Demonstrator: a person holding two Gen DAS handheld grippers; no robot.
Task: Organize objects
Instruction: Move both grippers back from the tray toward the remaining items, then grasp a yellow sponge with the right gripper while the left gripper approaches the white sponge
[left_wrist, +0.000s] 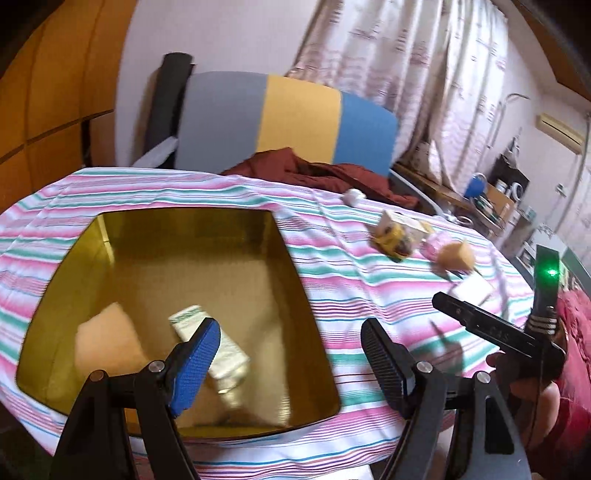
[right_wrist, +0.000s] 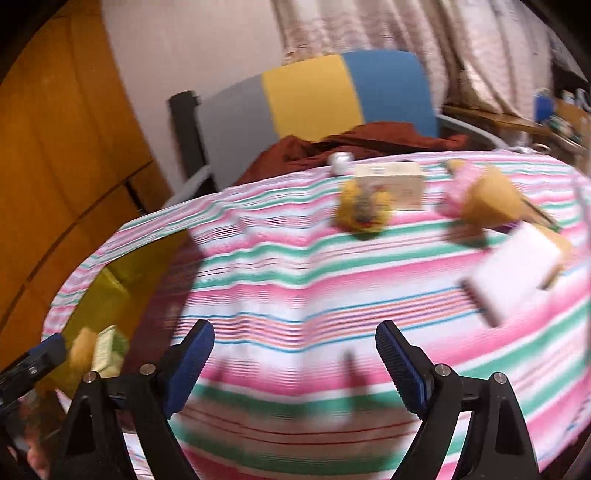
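Observation:
A gold tin box (left_wrist: 192, 240) sits open on the striped tablecloth; it also shows at the left of the right wrist view (right_wrist: 110, 284). Inside lie a pale green-and-white carton (left_wrist: 214, 350) and a pale sponge-like block (left_wrist: 107, 339). My left gripper (left_wrist: 291, 332) is open and empty above the box's near right side. My right gripper (right_wrist: 295, 336) is open and empty above bare cloth; it also shows in the left wrist view (left_wrist: 476, 321). Loose on the cloth lie a yellow packet (right_wrist: 364, 208), a cream box (right_wrist: 391, 181), a pink and tan item (right_wrist: 480, 199) and a white box (right_wrist: 517, 273).
A small white object (right_wrist: 340, 160) lies at the table's far edge. Behind it is a chair (left_wrist: 288, 118) with grey, yellow and blue panels and dark red cloth (left_wrist: 314, 173) on it. Wooden cabinets (right_wrist: 55, 166) stand at left, a cluttered shelf (left_wrist: 495, 199) at right.

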